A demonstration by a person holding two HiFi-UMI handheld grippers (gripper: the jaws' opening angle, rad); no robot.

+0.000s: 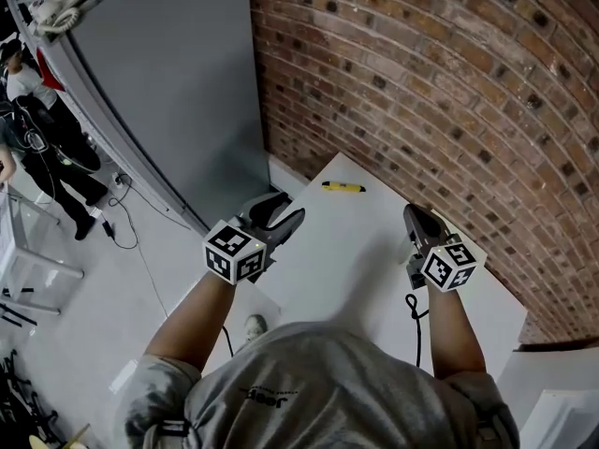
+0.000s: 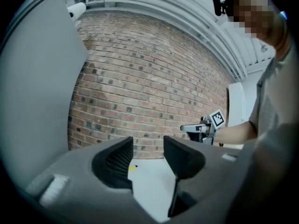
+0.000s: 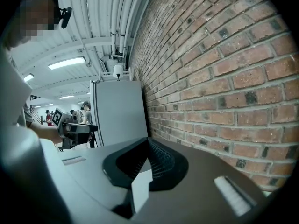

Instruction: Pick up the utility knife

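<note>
The yellow utility knife [image 1: 343, 186] lies flat on the white table [image 1: 356, 260], near its far edge by the brick wall. My left gripper [image 1: 288, 208] hovers over the table's left side, a short way short of the knife, its jaws open and empty. In the left gripper view a yellow bit of the knife [image 2: 133, 167] shows low between the open jaws of that gripper [image 2: 148, 146]. My right gripper [image 1: 412, 213] is held over the right side of the table, apart from the knife, jaws shut with nothing in them. The right gripper view shows its pads meeting [image 3: 145, 146].
A brick wall [image 1: 449, 92] runs along the far and right side of the table. A tall grey cabinet [image 1: 178, 82] stands left of the table's far corner. People [image 1: 37, 129] stand on the floor at far left. A black cable [image 1: 412, 309] hangs by my right forearm.
</note>
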